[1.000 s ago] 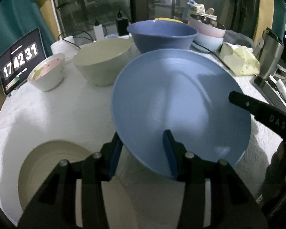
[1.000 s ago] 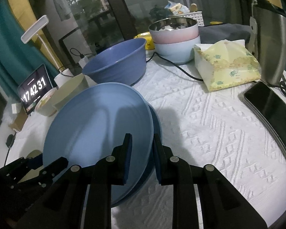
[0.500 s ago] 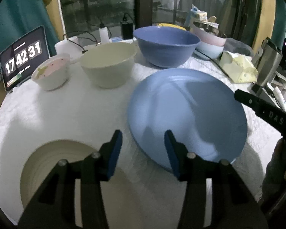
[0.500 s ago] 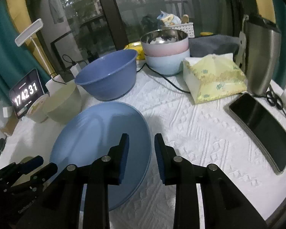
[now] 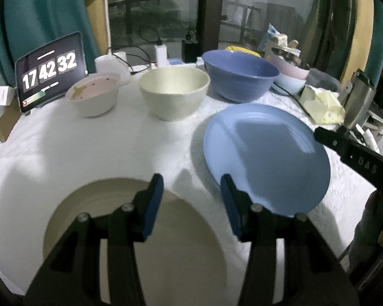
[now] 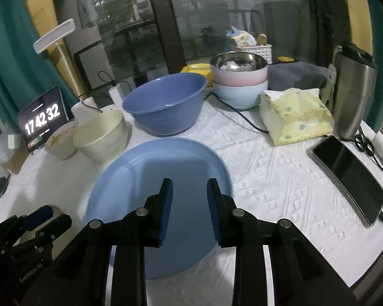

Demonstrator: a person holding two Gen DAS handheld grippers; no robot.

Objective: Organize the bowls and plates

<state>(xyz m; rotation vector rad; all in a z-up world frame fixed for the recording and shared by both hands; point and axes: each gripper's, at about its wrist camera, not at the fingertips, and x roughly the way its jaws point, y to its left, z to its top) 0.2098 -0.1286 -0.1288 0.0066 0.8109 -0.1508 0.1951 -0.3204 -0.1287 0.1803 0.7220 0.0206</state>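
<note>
Where the white textured cloth (image 6: 280, 178) covered the table, the dishes sat in two loose groups. The blue plate (image 6: 160, 176) lay flat near the front edge, nothing gripping it, likely a base for further plates. The beige plate (image 5: 181, 229) lay just beside it on the left, apart from it and not yet stacked. Behind them the bowls ran in a rough row: the dark blue bowl (image 5: 240, 76), the cream bowl (image 5: 173, 91) and the small pink-lined bowl (image 5: 94, 97), each upright and separate. A pink and pale blue bowl stack (image 6: 240, 86) stood further back, a steel bowl nested on top. That nesting suggested the pattern intended for the rest.

The left gripper (image 5: 189, 199) hovered between the two plates, over the beige plate's rim, jaws moderately apart and empty. The right gripper (image 6: 189, 209) hung over the blue plate, jaws narrower yet clear of it, holding nothing. Both looked free for a next pick.

A tissue pack (image 6: 293, 114), a phone (image 6: 349, 178) and a clock tablet (image 5: 48, 74) crowded the edges.
</note>
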